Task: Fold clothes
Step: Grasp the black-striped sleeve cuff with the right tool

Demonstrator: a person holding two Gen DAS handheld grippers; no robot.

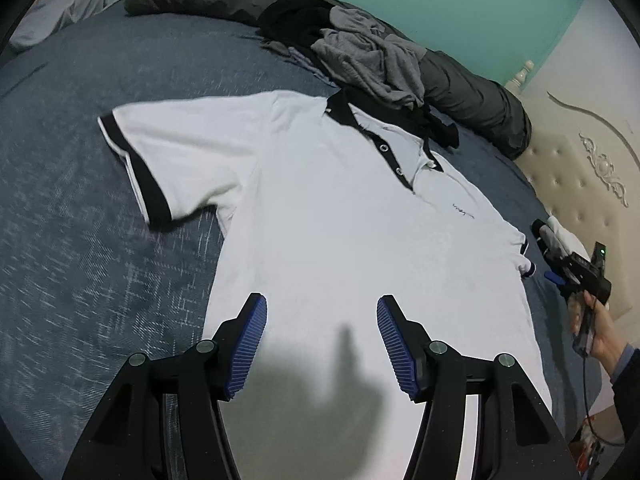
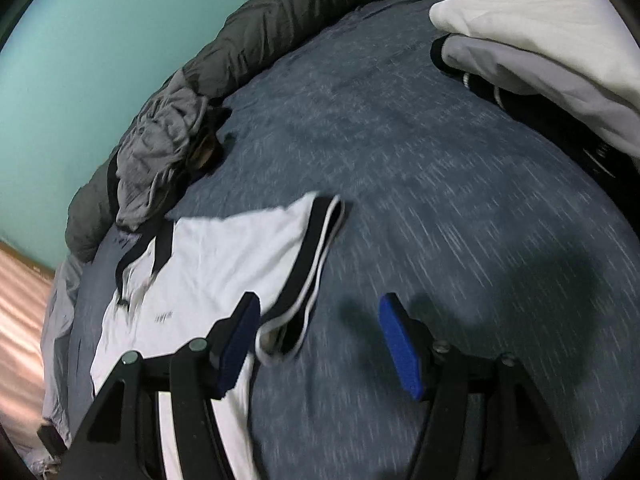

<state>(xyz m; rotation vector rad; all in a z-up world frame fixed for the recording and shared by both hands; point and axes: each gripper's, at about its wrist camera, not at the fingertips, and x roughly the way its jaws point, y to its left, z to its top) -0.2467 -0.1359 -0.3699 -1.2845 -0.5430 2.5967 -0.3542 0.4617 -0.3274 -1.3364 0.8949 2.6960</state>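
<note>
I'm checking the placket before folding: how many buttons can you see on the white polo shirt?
2, both on the polo shirt placket below the black collar: upper button, lower button. A third may be hidden near the collar edge.

both wrist views look down close, sharing the polo shirt [image 1: 340,220].

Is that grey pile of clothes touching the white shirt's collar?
Touching. In the left wrist view, the grey pile overlaps the black collar of the white shirt, with no gap.
</note>
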